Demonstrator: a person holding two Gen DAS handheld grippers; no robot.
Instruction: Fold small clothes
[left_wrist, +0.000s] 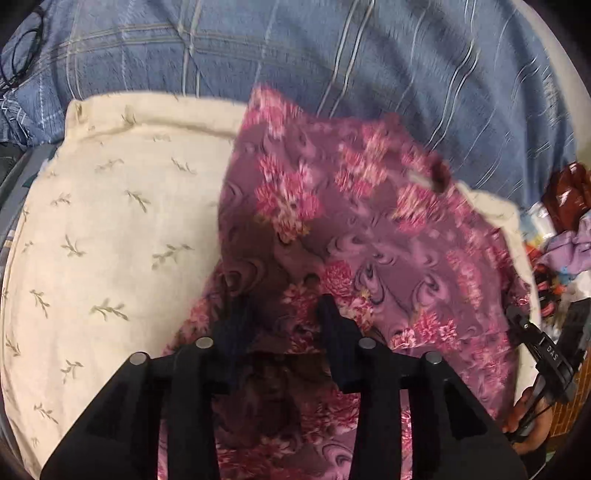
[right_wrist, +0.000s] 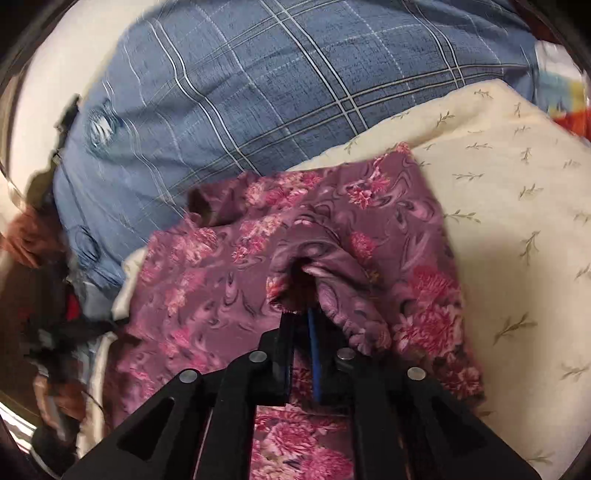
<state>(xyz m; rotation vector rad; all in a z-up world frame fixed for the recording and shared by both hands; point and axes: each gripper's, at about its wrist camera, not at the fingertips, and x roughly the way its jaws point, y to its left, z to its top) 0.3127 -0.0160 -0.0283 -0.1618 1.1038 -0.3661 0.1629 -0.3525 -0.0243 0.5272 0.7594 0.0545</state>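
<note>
The purple garment with pink flower print (left_wrist: 354, 206) lies spread over a cream cloth with small green sprigs (left_wrist: 122, 206), which rests on a blue plaid bed cover (left_wrist: 332, 51). No container shows in either view.

The left gripper (left_wrist: 282, 306) hangs over the near end of the garment, its two black fingers (left_wrist: 330, 317) parted with flowered fabric in the gap between them; the pads do not visibly press on it, though the picture is blurred there. The right gripper (right_wrist: 301, 317) has its fingers (right_wrist: 286, 332) drawn nearly together, pinching a puckered fold of the same garment (right_wrist: 303, 236), whose hem bunches up around the tips.

Relative to the garment: the cream cloth (right_wrist: 517, 206) extends to its left in the left wrist view and to its right in the right wrist view. The plaid cover (right_wrist: 258, 74) lies beyond its far edge. Past its right edge in the left view, a jumble of lilac and brown items (left_wrist: 569, 229) sits near the right tool's handle, held by a hand (left_wrist: 524, 413). Black-rimmed spectacles (left_wrist: 26, 48) lie on the cover, far upper left, well apart from the garment.
</note>
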